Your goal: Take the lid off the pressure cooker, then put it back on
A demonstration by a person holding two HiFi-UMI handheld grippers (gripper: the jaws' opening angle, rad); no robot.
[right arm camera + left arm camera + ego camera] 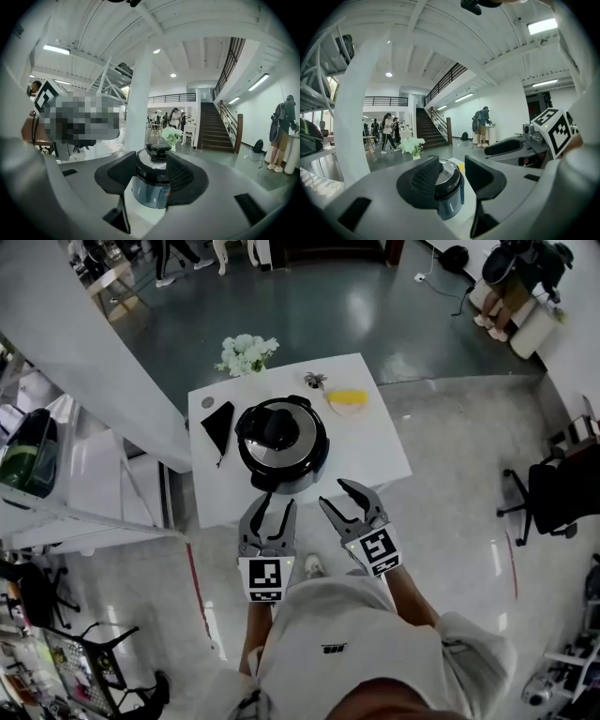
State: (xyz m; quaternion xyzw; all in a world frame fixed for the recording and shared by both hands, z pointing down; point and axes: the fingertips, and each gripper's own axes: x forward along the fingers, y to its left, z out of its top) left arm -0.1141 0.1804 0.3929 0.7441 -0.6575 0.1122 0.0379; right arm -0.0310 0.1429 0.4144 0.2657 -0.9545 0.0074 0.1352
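Observation:
The pressure cooker [281,444] stands on a small white table [375,451], with its silver lid and black knob [277,427] in place. Both grippers hover at the table's near edge, short of the cooker and touching nothing. My left gripper [272,510] points at its near left side, jaws apart and empty. My right gripper [340,498] is angled toward its near right side, also open and empty. The left gripper view shows the cooker [449,187] through the gap of the left gripper [452,176]. The right gripper view frames the cooker [157,154] between the open right gripper's [153,177] jaws.
On the table lie a black folded cloth [220,426], a yellow item [349,401] and a small dark object [314,381]. White flowers [246,354] stand at its far edge. A white sloping column [84,352] and shelves are to the left, an office chair [553,493] to the right.

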